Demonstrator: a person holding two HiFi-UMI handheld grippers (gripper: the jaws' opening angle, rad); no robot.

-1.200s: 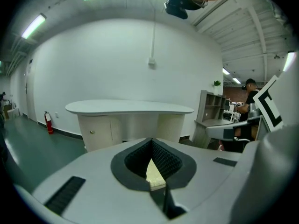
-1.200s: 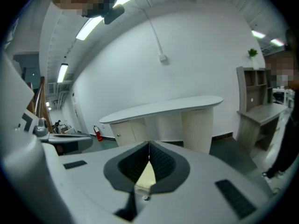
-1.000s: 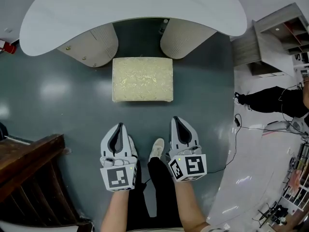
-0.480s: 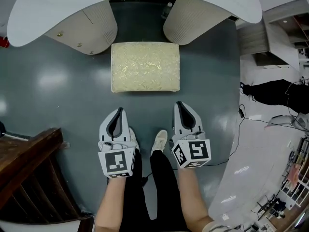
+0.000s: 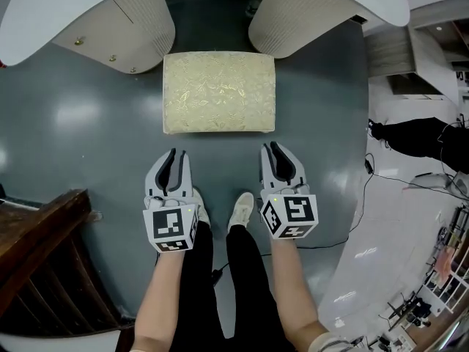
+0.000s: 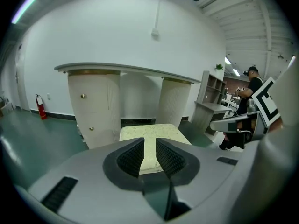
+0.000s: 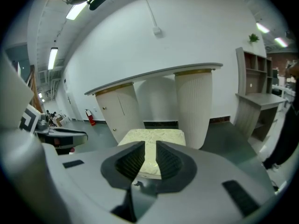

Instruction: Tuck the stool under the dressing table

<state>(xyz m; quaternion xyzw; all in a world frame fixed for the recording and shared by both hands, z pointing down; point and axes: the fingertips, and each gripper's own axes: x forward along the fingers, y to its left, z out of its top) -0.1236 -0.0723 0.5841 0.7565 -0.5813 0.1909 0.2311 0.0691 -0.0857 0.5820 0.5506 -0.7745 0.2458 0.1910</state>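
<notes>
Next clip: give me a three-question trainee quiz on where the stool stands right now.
1. True or false: the stool is fully under the dressing table.
2. What flanks the gap behind the stool? A) two rounded pedestals B) two chairs C) two bins
3. Fill in: the left gripper holds ____.
Key: 1 false, it sits out on the floor; 2 A; 3 nothing, jaws slightly apart.

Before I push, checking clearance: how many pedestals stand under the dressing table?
2: left pedestal and right pedestal, flanking the gap beyond the stool; tabletop may hide more.
</notes>
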